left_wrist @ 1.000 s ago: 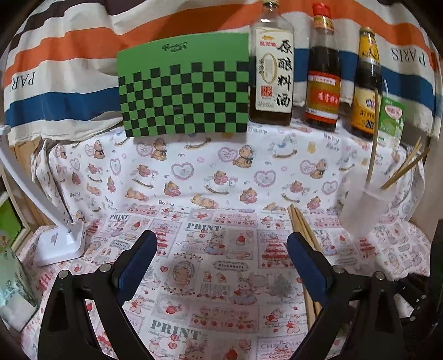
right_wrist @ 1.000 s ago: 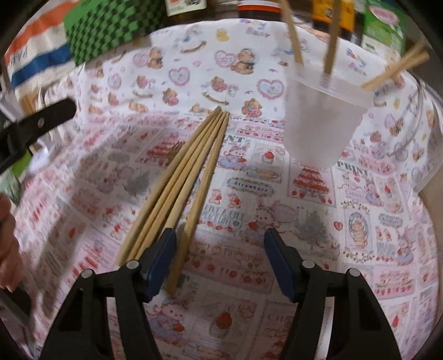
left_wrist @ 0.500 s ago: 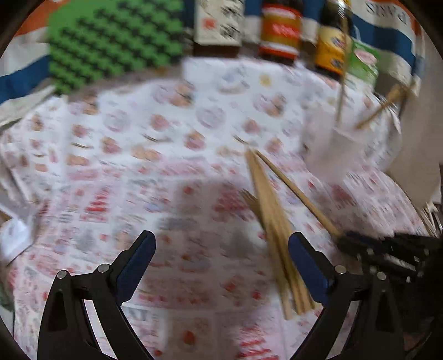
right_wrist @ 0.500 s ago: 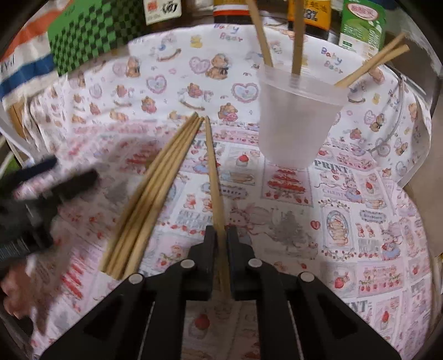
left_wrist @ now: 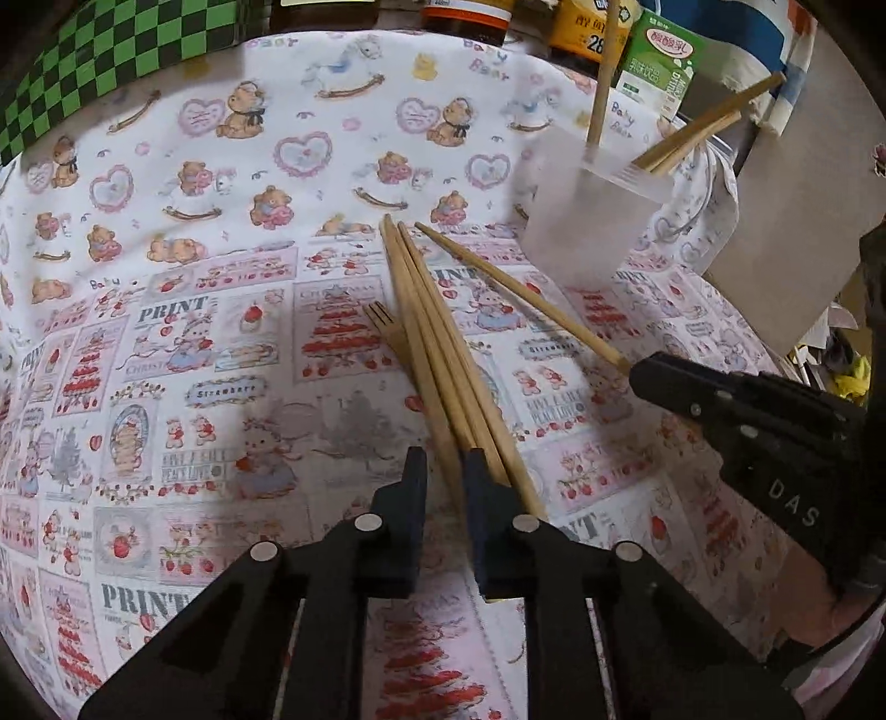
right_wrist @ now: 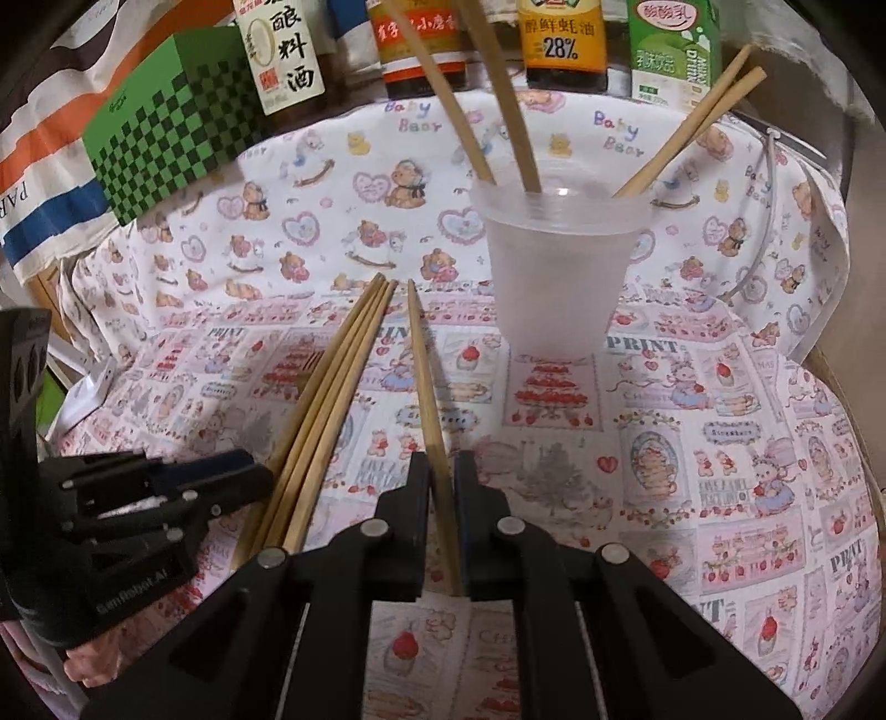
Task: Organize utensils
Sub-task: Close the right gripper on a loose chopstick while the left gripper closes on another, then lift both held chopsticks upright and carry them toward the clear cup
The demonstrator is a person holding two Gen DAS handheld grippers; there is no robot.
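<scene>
1. A table covered with a white and pink printed cloth point(right_wrist: 720, 443) fills both views; it shows bears, hearts and strawberry cakes, and the words "PRINT" and "Baby Bear" can be read on it.
2. Nearest in the right wrist view, the black right gripper point(right_wrist: 441, 471) is clenched on one single light wooden chopstick point(right_wrist: 423, 376), which runs forward from the jaws, apart from the others.
3. Nearest in the left wrist view, the black left gripper point(left_wrist: 446, 471) has its jaws closing on one chopstick from the bundle of wooden chopsticks point(left_wrist: 437, 354) that lies on the cloth; the stick is between the pads.
4. Just beside the bundle, on its left, the head of a small wooden fork point(left_wrist: 385, 327) shows, partly under the sticks.
5. The two grippers are near each other; each one appears at the edge of the other's view. White letters "DAS" are readable on the right one in the left wrist view.
6. Further away stands an upright frosted plastic cup point(right_wrist: 556, 277) with four chopsticks leaning in it.
7. Behind the cup, at the back edge, are a green and black checkered box point(right_wrist: 177, 133), three sauce bottles point(right_wrist: 562, 44) with Chinese labels, one showing "28%", and a green and white drink carton point(right_wrist: 673, 50).
8. A striped cloth point(right_wrist: 39, 160) in orange, white and blue hangs behind.
</scene>
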